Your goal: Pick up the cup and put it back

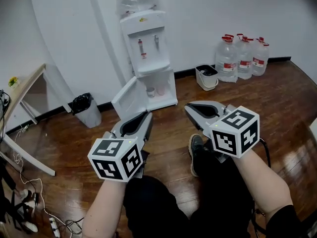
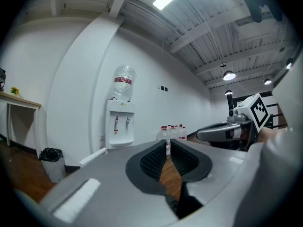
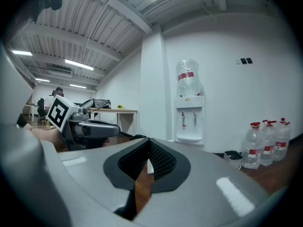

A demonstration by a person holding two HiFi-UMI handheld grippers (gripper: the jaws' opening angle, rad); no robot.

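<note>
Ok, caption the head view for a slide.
The left gripper and right gripper, shut and empty, face a water dispenser with its lower door open, cups inside.

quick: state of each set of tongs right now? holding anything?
Left tongs: closed, nothing between the jaws.
Right tongs: closed, nothing between the jaws.

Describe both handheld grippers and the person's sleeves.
The left gripper and right gripper are alike: grey, tapering shells with black ribbed pads inside. Each carries a white cube with black square markers. A black cable trails behind the right one. Forearms are bare; a dark sleeve shows at the right elbow.
</note>
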